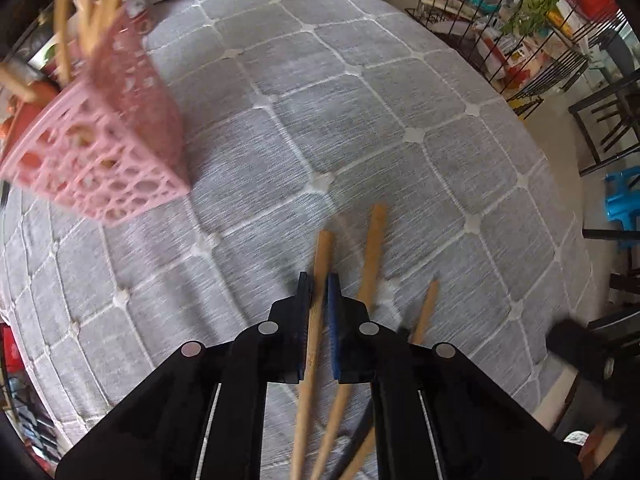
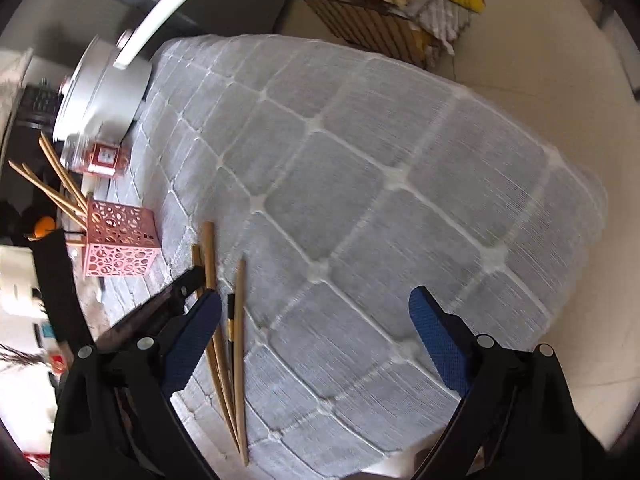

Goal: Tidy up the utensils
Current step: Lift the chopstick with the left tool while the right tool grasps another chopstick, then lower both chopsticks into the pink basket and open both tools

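My left gripper (image 1: 319, 284) is shut on a wooden chopstick (image 1: 320, 264) low over the grey quilted tablecloth. Two more chopsticks (image 1: 372, 256) lie on the cloth just right of it. A pink perforated basket (image 1: 116, 152) with several chopsticks standing in it sits at the left; it also shows in the right wrist view (image 2: 120, 244). My right gripper (image 2: 316, 328) is open and empty above the cloth, right of the loose chopsticks (image 2: 239, 340). The left gripper (image 2: 188, 280) shows there too, over the chopstick ends.
A white pot (image 2: 104, 92) with a handle stands at the table's far left corner, with a small red box (image 2: 106, 158) beside it. Wire racks (image 1: 500, 28) full of goods, a dark chair (image 1: 608, 120) and a blue stool (image 1: 624, 200) stand past the table's right edge.
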### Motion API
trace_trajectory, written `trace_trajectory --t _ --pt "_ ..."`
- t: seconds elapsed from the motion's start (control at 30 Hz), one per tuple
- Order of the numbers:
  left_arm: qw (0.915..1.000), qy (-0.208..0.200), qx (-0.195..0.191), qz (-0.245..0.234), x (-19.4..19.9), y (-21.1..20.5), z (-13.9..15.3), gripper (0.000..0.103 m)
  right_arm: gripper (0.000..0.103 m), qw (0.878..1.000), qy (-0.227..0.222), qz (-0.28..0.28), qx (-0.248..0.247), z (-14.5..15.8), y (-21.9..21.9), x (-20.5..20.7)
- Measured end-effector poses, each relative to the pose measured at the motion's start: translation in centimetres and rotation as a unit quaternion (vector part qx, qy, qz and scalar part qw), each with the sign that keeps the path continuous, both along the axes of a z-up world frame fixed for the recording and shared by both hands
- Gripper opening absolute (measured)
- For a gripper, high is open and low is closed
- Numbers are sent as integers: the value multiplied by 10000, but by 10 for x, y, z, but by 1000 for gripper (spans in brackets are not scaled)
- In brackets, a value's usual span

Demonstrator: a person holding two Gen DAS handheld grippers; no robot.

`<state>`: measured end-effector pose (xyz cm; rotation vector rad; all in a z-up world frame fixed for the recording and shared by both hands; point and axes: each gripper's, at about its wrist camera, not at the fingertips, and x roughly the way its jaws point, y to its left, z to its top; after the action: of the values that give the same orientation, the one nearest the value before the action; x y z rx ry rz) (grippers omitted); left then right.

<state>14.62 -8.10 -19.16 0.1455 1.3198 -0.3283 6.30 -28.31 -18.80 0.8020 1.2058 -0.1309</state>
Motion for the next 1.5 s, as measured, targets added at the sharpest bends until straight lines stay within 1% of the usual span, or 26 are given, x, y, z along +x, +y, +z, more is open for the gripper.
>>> trace_trajectory --t 0.07,0.13,0.23,0.33,0.37,0.4,0.43,0.47,0.5,0.53,0.57,0.6,0.63,0.7,0.73,0.83,0.9,1.0,1.03,1.1,1.2,1.33,1.37,1.43,1.47,1.5 --pt "9998 -57 -136 110 -5 12 2 7 92 9994 -98 182 -275 6 14 16" --pt "9989 -147 -368 264 -17 34 10 7 92 9983 -179 303 -472 10 24 26" --pt "9964 -294 -669 427 -33 62 25 7 92 9960 -263 585 -628 13 50 48" --pt "9930 -654 -816 544 -52 89 40 7 92 9922 -203 831 -909 9 71 63" --pt "9918 -759 -829 605 -54 88 43 7 92 9906 -135 951 -974 4 81 69" --pt "9900 -892 -861 666 -58 95 51 7 92 9896 -86 1044 -986 -1 88 74" --pt "9888 -988 -882 683 -61 98 56 7 87 9885 -55 1149 -981 -6 95 79" --pt "9881 -1058 -890 677 -62 101 60 7 74 9874 -19 1241 -978 -10 101 82" --pt "9873 -1142 -885 665 -64 102 65 7 74 9848 -8 1310 -1138 -11 108 85" --pt "9863 -1259 -845 655 -66 104 70 7 58 9818 -126 1344 -1338 -8 114 86" --pt "9854 -1333 -829 665 -69 108 73 7 35 9773 -130 1479 -1511 -8 121 89" --pt "9847 -1364 -848 681 -71 112 75 7 28 9759 -156 1457 -1616 -7 122 88" --pt "9839 -1401 -865 701 -73 115 78 7 11 9771 -147 1446 -1551 -8 122 88" --pt "9824 -1488 -860 730 -80 124 85 7 10 9802 -233 1299 -1474 -5 117 83" --pt "9812 -1545 -894 732 -80 128 90 7 9 9822 -348 1226 -1382 0 114 78" --pt "9756 -1764 -1065 752 -90 132 105 7 9 9824 -772 1147 -1259 26 109 59" --pt "9717 -1877 -1200 780 -98 134 115 7 9 9793 -1197 1106 -1198 55 106 34" --pt "9660 -2050 -1346 815 -115 139 130 6 9 9731 -1715 1039 -1138 92 98 2" --pt "9638 -2121 -1384 829 -121 140 136 6 9 9710 -1850 1025 -1113 102 99 -2" --pt "9601 -2235 -1435 871 -132 143 146 6 9 9682 -2022 1025 -1059 116 99 -17" --pt "9523 -2444 -1547 970 -146 150 167 6 8 9643 -2215 1060 -992 137 97 -33" --pt "9402 -2789 -1647 1051 -147 153 207 6 8 9583 -2522 1019 -880 176 92 -42" --pt "9376 -2871 -1664 1035 -145 150 217 6 8 9552 -2641 976 -909 190 89 -42" --pt "9302 -3089 -1711 1005 -134 145 244 6 8 9502 -2831 874 -969 215 83 -38" --pt "9264 -3193 -1732 989 -129 142 257 6 8 9481 -2933 820 -910 232 77 -32" --pt "9230 -3285 -1747 977 -123 139 270 6 8 9473 -2981 796 -868 240 74 -29"
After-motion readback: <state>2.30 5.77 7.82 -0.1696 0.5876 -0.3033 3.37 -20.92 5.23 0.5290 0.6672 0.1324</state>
